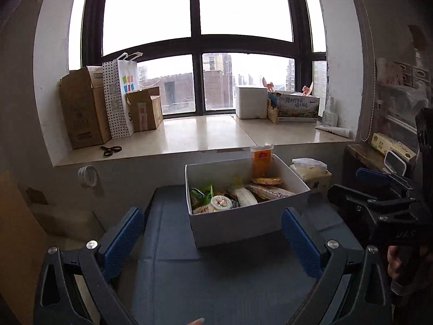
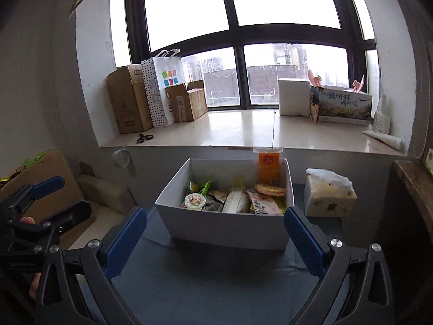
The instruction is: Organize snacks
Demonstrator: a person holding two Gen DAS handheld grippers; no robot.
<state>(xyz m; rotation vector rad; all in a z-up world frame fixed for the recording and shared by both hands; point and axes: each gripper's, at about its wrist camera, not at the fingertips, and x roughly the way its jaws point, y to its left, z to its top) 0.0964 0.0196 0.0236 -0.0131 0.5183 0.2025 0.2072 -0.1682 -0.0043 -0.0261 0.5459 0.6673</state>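
Right wrist view: both tongs spread wide, nothing gripped, above the desk (image 2: 216, 284).
Right tongs (image 2: 215, 237) sit square before the white snack box (image 2: 224, 228), nearer than left tongs (image 1: 212, 239); box lies dead ahead, long axis across, orange cup (image 2: 268, 166) upright at back.

The near half of the table (image 2: 205, 284) lies bare, giving open passage up to the front wall of the white box (image 2: 224, 230). The box stands toward the table's far edge, open on top, its floor crowded with snack packets (image 2: 243, 197); an orange bottle (image 2: 268, 166) rises upright at its far right corner. A tissue pack (image 2: 328, 196) sits just beside the box near the table's far right corner, narrowing that side. Left of the box, a strip of table stays free.
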